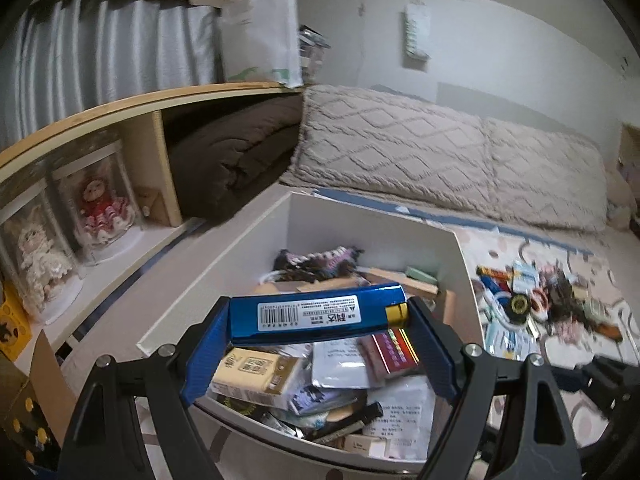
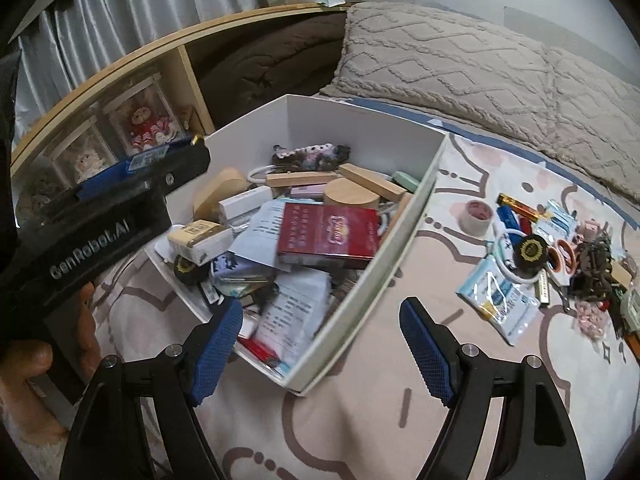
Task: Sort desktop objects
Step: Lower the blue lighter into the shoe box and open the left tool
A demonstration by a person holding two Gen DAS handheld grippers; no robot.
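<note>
In the left wrist view, the blue box (image 1: pixel 316 314) covers part of the white bin (image 1: pixel 464 264) behind it, and the small print on its label is too fine to read. At the far right, the heap of small items (image 1: pixel 548 300) smears into blur. The papers (image 1: pixel 400 416) at the bin's bottom are cut off by the tongs' black frame. In the right wrist view, the left tongs (image 2: pixel 160 164) show only side-on (their tips are hidden), and a hand (image 2: pixel 28 360) runs off the lower left edge.
</note>
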